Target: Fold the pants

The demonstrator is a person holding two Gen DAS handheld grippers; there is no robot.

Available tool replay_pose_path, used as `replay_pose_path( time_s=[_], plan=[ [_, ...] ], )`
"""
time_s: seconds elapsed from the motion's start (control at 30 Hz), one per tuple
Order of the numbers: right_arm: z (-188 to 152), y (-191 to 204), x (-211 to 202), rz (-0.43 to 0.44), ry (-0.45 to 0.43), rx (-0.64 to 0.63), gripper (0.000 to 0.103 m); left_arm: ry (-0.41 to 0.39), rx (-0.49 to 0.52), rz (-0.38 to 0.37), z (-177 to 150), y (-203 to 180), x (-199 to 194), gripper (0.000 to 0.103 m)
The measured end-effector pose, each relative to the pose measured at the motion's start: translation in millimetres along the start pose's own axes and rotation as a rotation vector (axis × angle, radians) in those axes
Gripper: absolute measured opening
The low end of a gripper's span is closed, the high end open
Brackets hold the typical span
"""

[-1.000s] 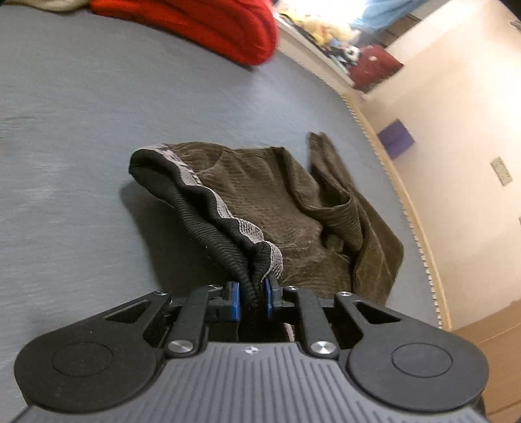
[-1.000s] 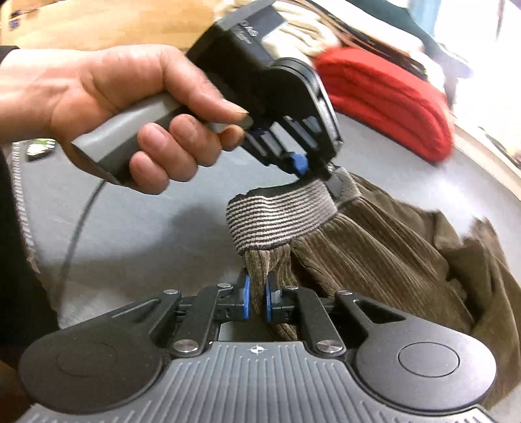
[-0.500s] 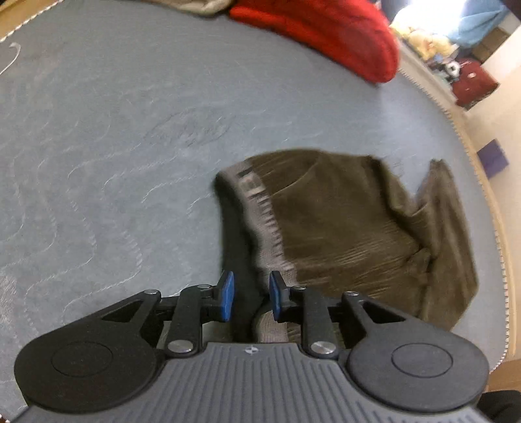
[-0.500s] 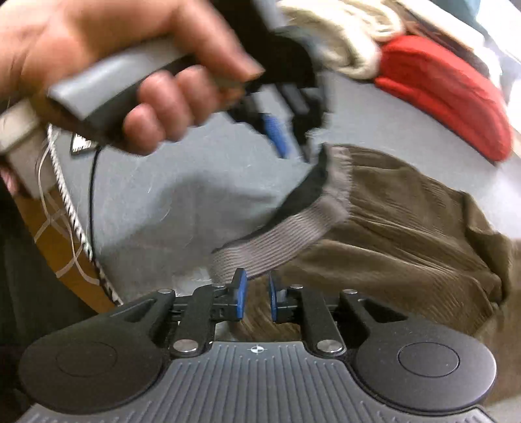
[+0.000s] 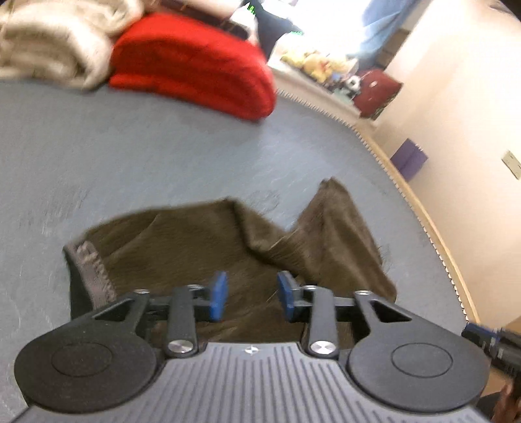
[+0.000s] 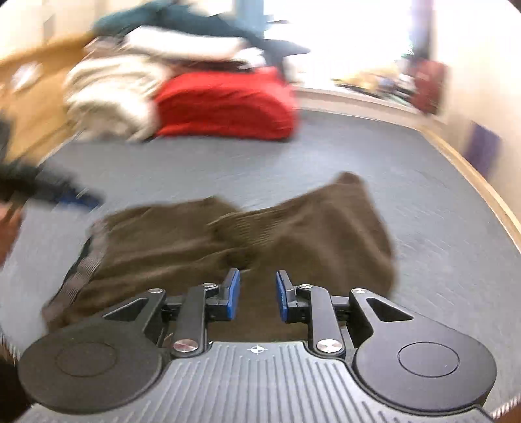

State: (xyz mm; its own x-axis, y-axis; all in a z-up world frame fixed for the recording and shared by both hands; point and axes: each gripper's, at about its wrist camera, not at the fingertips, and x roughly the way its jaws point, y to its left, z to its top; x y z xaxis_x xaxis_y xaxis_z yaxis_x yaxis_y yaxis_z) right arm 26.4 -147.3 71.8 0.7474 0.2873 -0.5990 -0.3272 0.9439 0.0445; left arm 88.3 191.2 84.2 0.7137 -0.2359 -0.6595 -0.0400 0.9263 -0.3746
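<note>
Grey mattress (image 5: 146, 156) — pants (image 5: 182, 247) waistband left, legs right.

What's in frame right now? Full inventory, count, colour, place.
pants: 1, brown corduroy with grey striped waistband, lying crumpled on the mattress just ahead of both grippers
mattress: 1, grey-blue, under everything
red folded blanket: 1, red, far end of the mattress
cream folded blanket: 1, off-white, left of the red one
dark teal cloth: 1, on top of the far pile, blurred
purple block: 1, purple, on the floor by the wall
dark red bag: 1, beyond the mattress, by the window
yellow soft toys: count unclear, by the window
left gripper: 1, black with blue pads, open, holding nothing
right gripper: 1, same build, open, holding nothing
</note>
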Motion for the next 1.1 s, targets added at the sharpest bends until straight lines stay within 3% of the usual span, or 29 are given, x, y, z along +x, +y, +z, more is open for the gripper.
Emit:
replay_pose_path(
  time_s=[0.13, 0.27, 0.37, 0.43, 0.5, 0.53, 0.57, 0.6, 0.67, 0.73, 0.8, 0.87, 1.0, 1.1],
  plan=[
    [4, -50, 18, -0.058, -0.024, 0.142, 0.026, -0.163, 0.149, 0.036, 1, -49, -23, 0.051],
    [5, -84, 44, -0.074, -0.025, 0.219, 0.026, -0.113, 0.144, 0.107, 5, -83, -32, 0.058],
    [8, -91, 72, -0.077, -0.004, 0.196, 0.026, -0.069, 0.139, 0.105, -1, -100, -38, 0.063],
    [11, -89, 91, -0.068, 0.010, 0.175, 0.026, -0.110, 0.144, 0.093, -13, -103, -38, 0.063],
    [17, -85, 115, -0.055, 0.021, 0.161, 0.026, -0.177, 0.168, 0.143, -33, -98, -28, 0.061],
    [21, -85, 123, -0.046, 0.025, 0.162, 0.026, -0.138, 0.202, 0.214, -45, -95, -12, 0.055],
    [23, -83, 130, -0.038, 0.028, 0.161, 0.026, -0.042, 0.196, 0.289, -50, -92, 8, 0.029],
    [24, -80, 138, -0.031, 0.033, 0.160, 0.026, 0.018, 0.137, 0.292, -51, -86, 20, 0.020],
    [22, -75, 155, -0.034, 0.036, 0.173, 0.026, 0.087, 0.006, 0.172, -49, -73, 38, 0.020],
    [26, -72, 172, -0.041, 0.094, 0.203, 0.026, 0.092, 0.055, 0.184, -44, -79, 51, 0.020],
    [35, -67, 186, -0.030, 0.083, 0.216, 0.027, 0.073, 0.137, 0.209, -36, -87, 60, 0.020],
    [43, -60, 202, -0.031, 0.076, 0.198, 0.034, 0.075, 0.162, 0.198, -33, -91, 69, 0.020],
    [51, -48, 243, -0.022, 0.133, 0.185, 0.063, 0.132, 0.133, 0.178, -26, -85, 92, 0.022],
    [52, -38, 273, -0.041, 0.184, 0.140, 0.068, 0.156, 0.127, 0.174, -23, -81, 101, 0.027]
  ],
)
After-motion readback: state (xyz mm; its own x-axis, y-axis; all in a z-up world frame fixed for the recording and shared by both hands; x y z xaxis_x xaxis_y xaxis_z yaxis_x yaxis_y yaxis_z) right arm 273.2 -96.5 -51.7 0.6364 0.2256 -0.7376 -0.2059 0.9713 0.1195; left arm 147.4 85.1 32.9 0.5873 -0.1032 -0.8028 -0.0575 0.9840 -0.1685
